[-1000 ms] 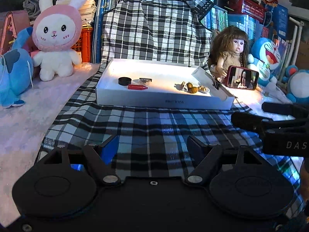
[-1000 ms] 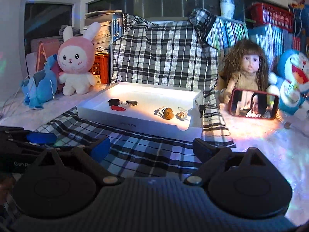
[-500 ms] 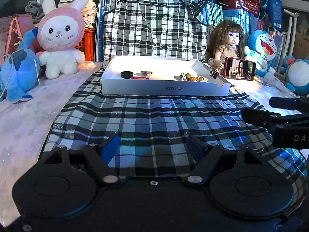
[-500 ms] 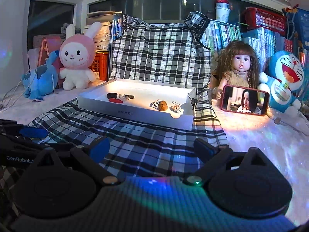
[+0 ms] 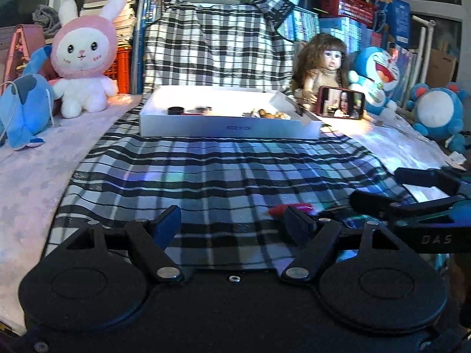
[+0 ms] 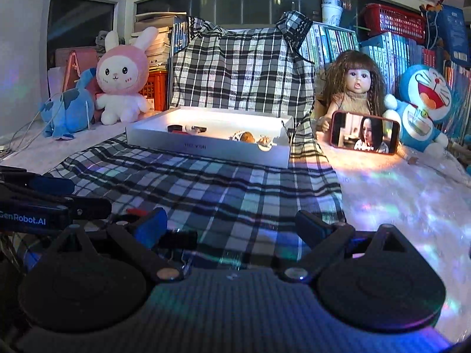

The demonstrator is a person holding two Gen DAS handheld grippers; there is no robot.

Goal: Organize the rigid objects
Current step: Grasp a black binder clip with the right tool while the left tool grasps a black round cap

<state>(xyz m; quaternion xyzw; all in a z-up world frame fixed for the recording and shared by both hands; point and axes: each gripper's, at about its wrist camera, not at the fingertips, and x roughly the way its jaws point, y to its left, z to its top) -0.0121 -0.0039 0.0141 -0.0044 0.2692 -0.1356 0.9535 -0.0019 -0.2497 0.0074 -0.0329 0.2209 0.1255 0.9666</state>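
Red piece lies on the checked cloth, touching the left hand-held gripper, wide open and empty; we centre it between the fingers (white box waits beyond).

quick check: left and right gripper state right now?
Left gripper: open, holding nothing.
Right gripper: open, holding nothing.

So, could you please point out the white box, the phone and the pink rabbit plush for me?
white box (image 5: 229,128), left wrist view, on its front wall.
phone (image 6: 365,132), right wrist view, on the middle of its lit screen.
pink rabbit plush (image 5: 82,56), left wrist view, on its white face.
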